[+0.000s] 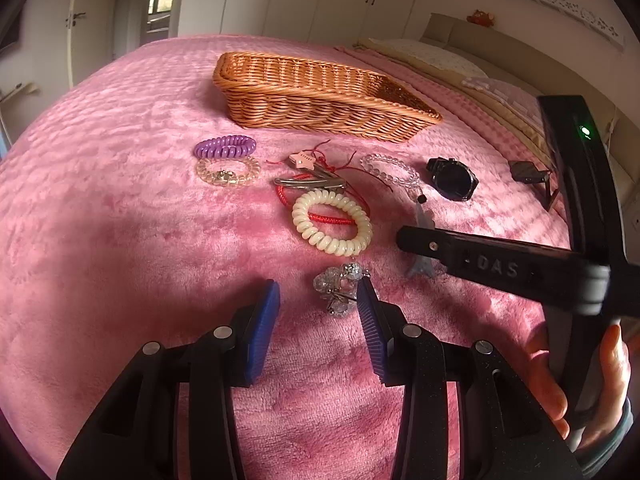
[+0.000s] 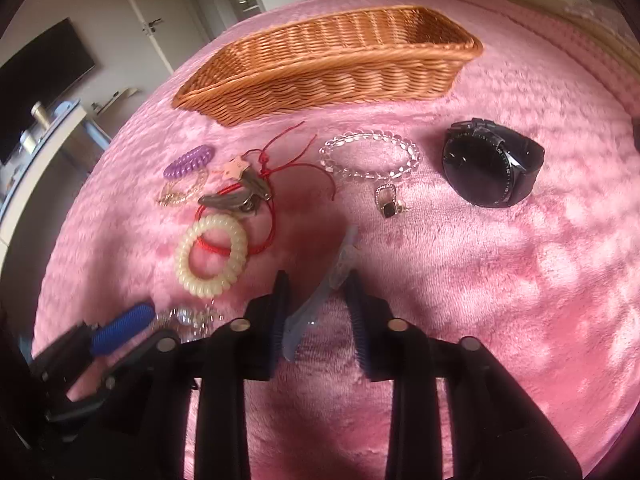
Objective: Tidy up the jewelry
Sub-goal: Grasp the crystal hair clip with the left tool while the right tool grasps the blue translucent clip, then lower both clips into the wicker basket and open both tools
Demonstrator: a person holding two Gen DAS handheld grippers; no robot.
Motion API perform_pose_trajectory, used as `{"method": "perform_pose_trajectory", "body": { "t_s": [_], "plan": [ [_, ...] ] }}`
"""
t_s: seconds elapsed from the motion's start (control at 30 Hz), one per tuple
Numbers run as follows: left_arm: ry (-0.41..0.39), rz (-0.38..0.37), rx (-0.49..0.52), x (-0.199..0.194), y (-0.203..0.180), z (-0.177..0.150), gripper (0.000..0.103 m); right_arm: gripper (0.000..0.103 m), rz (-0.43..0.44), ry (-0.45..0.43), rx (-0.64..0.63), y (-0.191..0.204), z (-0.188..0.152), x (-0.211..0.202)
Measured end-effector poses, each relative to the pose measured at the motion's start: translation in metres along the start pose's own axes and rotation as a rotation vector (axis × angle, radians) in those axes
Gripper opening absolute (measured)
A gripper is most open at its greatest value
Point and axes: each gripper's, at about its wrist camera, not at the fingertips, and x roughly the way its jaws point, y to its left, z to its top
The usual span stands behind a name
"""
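Left wrist view: left gripper (image 1: 318, 300) low over the pink blanket (image 1: 120, 240), jaws wide and holding nothing, right pad touching or just beside a crystal clip (image 1: 340, 288), which sits off-centre rather than between the pads. Beyond it, a cream coil (image 1: 332, 224) over a red cord (image 1: 332, 220), a metal clip (image 1: 310, 182), a star charm (image 1: 302, 160), a purple coil (image 1: 226, 146) against a clear coil (image 1: 228, 171), a bead bracelet (image 1: 390, 170), a watch (image 1: 454, 179). Basket (image 1: 320, 96) at the far side, apparently with nothing in it, well apart from every piece. Right gripper (image 1: 404, 236) crossing in from the right, over a blue clip (image 1: 424, 240); jaw state impossible to tell here. Right wrist view: right gripper (image 2: 316, 284) down at the blanket (image 2: 500, 280) with jaws fairly wide, astride the blue clip (image 2: 320, 292), not closed on it; left pad close to or touching the clip, right pad apart. Bracelet (image 2: 370, 156), watch (image 2: 492, 164), cream coil (image 2: 212, 256) and basket (image 2: 332, 60) ahead; left pad (image 2: 122, 328) of the other tool low on the left, next to the crystal clip (image 2: 188, 316). Likely risks: closing on plush pile instead of the slim clip; the angled blue clip twisting out as the pads meet; the off-centre crystal piece being nudged aside rather than caught; the two tools, working so near each other, colliding on lift.
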Motion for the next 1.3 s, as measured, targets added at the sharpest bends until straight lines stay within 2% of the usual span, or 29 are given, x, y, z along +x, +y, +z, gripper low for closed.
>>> {"method": "perform_pose_trajectory", "body": {
  "t_s": [0.2,0.4,0.43,0.47,0.5,0.53,0.6,0.73,0.87,0.97,1.07,1.17,1.3],
  "plan": [
    [0.006,-0.001,0.016,0.001,-0.002,0.0,0.039,0.021,0.009,0.003,-0.149,-0.003,-0.002,-0.011],
    [0.033,0.036,0.024,0.008,-0.006,0.007,0.039,0.021,0.069,0.022,-0.157,-0.008,-0.007,-0.007],
    [0.032,0.041,0.041,0.008,-0.01,0.006,0.032,0.021,0.074,0.021,-0.15,-0.008,-0.007,-0.006],
    [0.032,0.038,0.053,0.008,-0.012,0.005,0.018,0.021,0.079,0.021,-0.145,-0.006,-0.007,-0.004],
    [0.031,0.041,0.068,0.008,-0.015,0.004,0.012,0.021,0.083,0.02,-0.144,-0.006,-0.007,-0.004],
    [0.022,0.054,0.083,0.007,-0.017,0.003,0.01,0.014,0.08,0.011,-0.148,-0.005,-0.007,-0.006],
    [0.0,0.059,0.099,0.002,-0.02,0.001,0.007,0.007,0.107,-0.009,-0.145,-0.006,-0.008,-0.012],
    [-0.044,0.044,0.084,-0.012,-0.018,0.001,0.003,0.007,0.137,-0.039,-0.127,-0.01,-0.012,-0.023],
    [-0.083,-0.017,0.053,-0.027,-0.013,0.005,0.003,0.007,0.164,-0.079,-0.108,-0.014,-0.01,-0.042],
    [-0.124,-0.083,0.033,-0.042,-0.011,0.012,0.003,0.007,0.172,-0.118,-0.11,-0.012,-0.003,-0.057],
    [-0.167,-0.111,0.043,-0.059,-0.014,0.026,0.003,0.007,0.187,-0.169,-0.12,-0.009,0.012,-0.079],
    [-0.207,-0.109,0.075,-0.072,-0.022,0.046,0.003,0.007,0.178,-0.211,-0.139,-0.004,0.03,-0.091],
    [-0.26,-0.098,0.118,-0.079,-0.03,0.086,0.003,0.007,0.153,-0.271,-0.16,-0.001,0.072,-0.102]
  ]
}}
